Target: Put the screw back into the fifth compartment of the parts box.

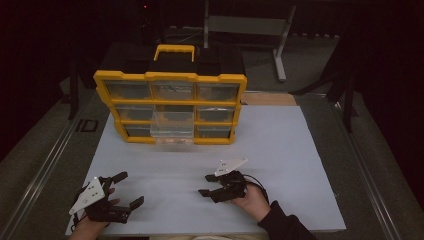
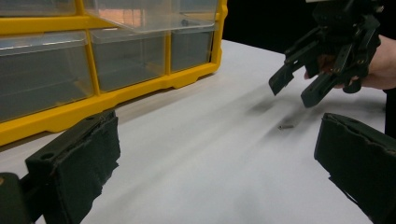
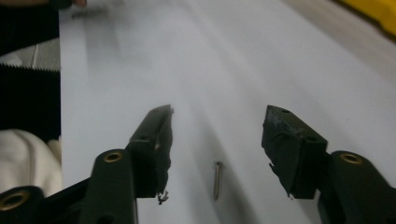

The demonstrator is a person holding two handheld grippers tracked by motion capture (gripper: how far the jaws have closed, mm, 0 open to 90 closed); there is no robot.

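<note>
A small metal screw [image 3: 217, 179] lies on the white board [image 1: 280, 150], between the two jaws of my right gripper [image 3: 218, 126]. The pads stand apart on either side of it and do not touch it. In the high view the right gripper [image 1: 204, 185] hovers low over the board's front middle, pointing left. The left gripper view also shows the screw [image 2: 286, 126] just below the right gripper [image 2: 295, 91]. My left gripper [image 1: 131, 188] rests open at the front left corner with nothing between its jaws. A yellow organizer [image 1: 170, 76] with clear drawers stands at the back.
One clear drawer [image 1: 172, 127] in the organizer's middle column is pulled out toward me. The organizer's yellow frame [image 2: 140, 91] runs close ahead of the left gripper. The board's edges drop to a dark table surround. A metal stand [image 1: 280, 55] rises behind.
</note>
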